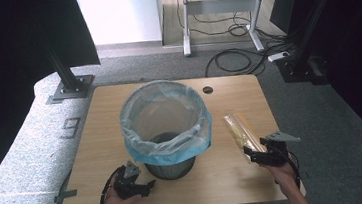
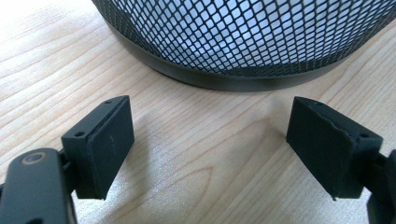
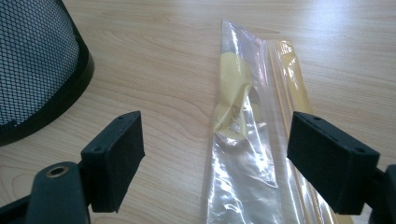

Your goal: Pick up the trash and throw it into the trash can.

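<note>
Right gripper point(image 1: 252, 156) hovers over the near end of a clear plastic bag point(image 1: 242, 130) lying flat on the wooden table point(image 1: 102, 139), seen from the high view, with the bag stretched away from the person just right of a mesh wastebasket point(image 1: 171, 164). From that same high view the wastebasket stands at the table's middle, lined with a blue bin liner point(image 1: 173, 150) folded over its rim, and the left gripper point(image 1: 149, 184) sits low at the basket's near-left foot, held in a hand point(image 1: 114, 203). A second hand point(image 1: 285, 172) carries the right gripper at the table's near right edge.

Left gripper view: both black jaws stand wide apart with bare tabletop between them, grasping nothing; the wastebasket's dark base ring and black mesh wall point(image 2: 243, 42) rise just beyond them, a pale patch of liner showing through the mesh, detail the high view cannot resolve.

Right gripper view: jaws released and spread wide, the plastic bag point(image 3: 252, 154) lying between them on the wood, its right edge running close by the right jaw; whether a pad touches it cannot be told. Yellow printing and a yellowish strip show through the crinkled film, and the wastebasket's curved side point(image 3: 37, 65) sits well to the left of the bag.
</note>
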{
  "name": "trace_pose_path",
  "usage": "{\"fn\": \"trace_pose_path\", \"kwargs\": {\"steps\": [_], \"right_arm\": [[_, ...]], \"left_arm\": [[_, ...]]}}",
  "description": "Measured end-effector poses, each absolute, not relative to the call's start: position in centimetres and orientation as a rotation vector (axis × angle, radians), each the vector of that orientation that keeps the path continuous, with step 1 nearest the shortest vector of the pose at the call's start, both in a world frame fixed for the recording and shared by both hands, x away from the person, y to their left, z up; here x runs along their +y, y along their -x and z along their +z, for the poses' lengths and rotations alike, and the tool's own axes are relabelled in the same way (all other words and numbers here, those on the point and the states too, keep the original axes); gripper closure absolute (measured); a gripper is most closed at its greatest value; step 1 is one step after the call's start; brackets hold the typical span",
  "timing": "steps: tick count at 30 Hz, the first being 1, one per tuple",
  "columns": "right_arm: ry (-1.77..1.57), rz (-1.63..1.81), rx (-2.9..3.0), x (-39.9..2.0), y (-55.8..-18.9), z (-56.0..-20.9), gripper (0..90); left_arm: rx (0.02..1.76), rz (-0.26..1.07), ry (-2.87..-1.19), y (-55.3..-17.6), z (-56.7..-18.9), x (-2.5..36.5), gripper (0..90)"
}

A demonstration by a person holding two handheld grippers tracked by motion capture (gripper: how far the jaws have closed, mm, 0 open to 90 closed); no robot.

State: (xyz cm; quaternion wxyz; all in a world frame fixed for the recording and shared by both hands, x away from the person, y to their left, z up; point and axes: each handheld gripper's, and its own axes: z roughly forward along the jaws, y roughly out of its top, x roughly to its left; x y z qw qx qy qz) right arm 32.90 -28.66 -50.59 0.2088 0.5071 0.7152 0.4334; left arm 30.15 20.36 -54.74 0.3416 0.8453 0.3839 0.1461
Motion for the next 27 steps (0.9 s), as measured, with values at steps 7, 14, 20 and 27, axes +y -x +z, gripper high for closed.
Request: {"fn": "trace_pose_path", "kwargs": {"steps": [7,14,20,27], "right_arm": [[-1.420,1.173,1.973,-28.8,-33.1,-50.7,16.2],[-1.427,1.138,1.958,-29.1,-33.5,-50.9,16.1],[-1.402,1.098,1.979,-29.1,-34.3,-51.1,14.1],[-1.394,1.076,1.983,-28.6,-34.9,-51.3,14.1]], "left_arm": [[0.999,0.380,-2.199,-30.2,-54.7,20.4,14.9],[0.996,0.380,-2.199,-30.2,-54.7,20.3,14.8],[0.996,0.380,-2.199,-30.2,-54.8,20.3,14.8],[0.995,0.379,-2.199,-30.2,-54.7,20.3,14.8]]}}
